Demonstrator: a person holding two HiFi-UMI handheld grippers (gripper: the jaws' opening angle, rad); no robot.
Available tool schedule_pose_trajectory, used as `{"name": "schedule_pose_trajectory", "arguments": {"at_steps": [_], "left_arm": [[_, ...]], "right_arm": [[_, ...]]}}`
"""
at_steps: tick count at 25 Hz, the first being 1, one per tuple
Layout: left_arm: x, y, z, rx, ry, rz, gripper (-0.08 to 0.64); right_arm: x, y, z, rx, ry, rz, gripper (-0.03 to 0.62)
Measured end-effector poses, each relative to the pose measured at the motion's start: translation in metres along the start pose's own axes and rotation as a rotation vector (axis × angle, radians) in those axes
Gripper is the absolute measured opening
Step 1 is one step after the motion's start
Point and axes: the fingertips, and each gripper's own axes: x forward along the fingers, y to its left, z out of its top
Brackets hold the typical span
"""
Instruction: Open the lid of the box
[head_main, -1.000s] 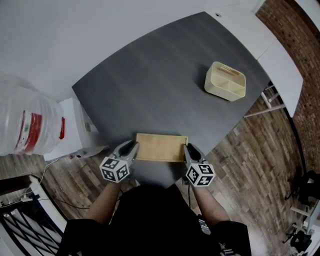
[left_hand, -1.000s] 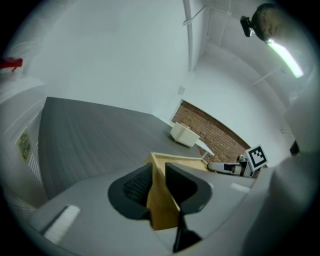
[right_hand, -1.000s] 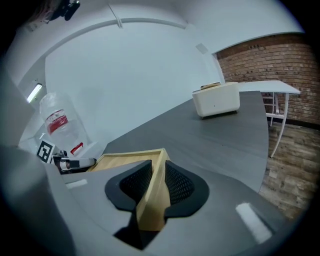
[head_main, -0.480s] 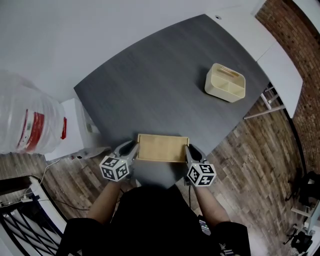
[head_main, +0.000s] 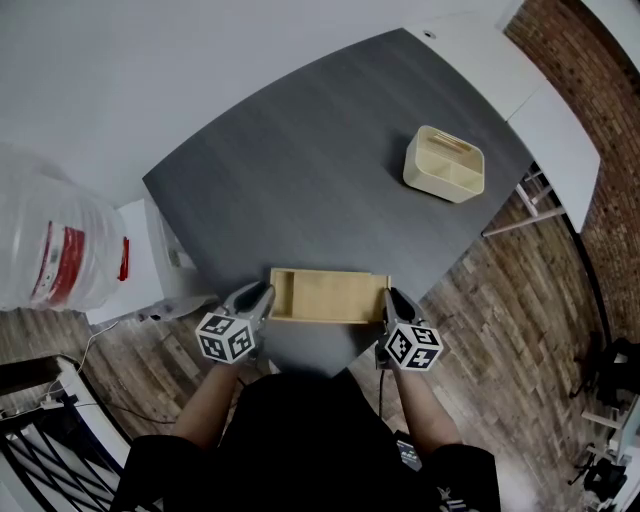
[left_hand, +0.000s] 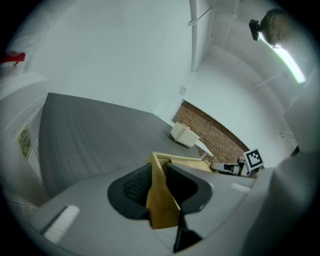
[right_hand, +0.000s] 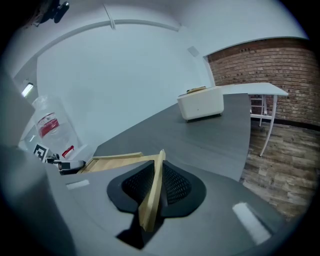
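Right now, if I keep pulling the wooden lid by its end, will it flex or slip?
Probably stiff: the lid looks a flat, thin wooden board, straight where the right gripper, whose fingers have just been closing, pinches it. Likely light. Its smooth faces might slip; the left gripper, clamped on the box, should stop that dragging.

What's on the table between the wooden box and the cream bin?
Nothing; the head view shows bare grey table between wooden box and cream bin.

A cream divided caddy (head_main: 445, 163) sits far across the dark desk (head_main: 300, 170); a big clear water jug (head_main: 45, 245) stands left.
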Motion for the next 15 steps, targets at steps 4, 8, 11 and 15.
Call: {"name": "schedule_pose_trajectory", "arguments": {"at_steps": [4, 8, 11, 15], "left_arm": [[0.000, -0.001, 0.000, 0.016, 0.005, 0.008, 0.086], [0.000, 0.000, 0.000, 0.022, 0.002, 0.018, 0.086], [0.000, 0.000, 0.000, 0.018, -0.002, 0.025, 0.086], [0.000, 0.001, 0.000, 0.017, -0.003, 0.033, 0.086]], "right_arm": [[-0.008, -0.020, 0.005, 0.015, -0.014, -0.050, 0.048], [-0.013, -0.033, 0.007, 0.035, -0.027, -0.081, 0.044], [-0.014, -0.037, 0.008, 0.036, -0.031, -0.090, 0.043], [-0.015, -0.041, 0.009, 0.029, -0.035, -0.101, 0.041]]}}
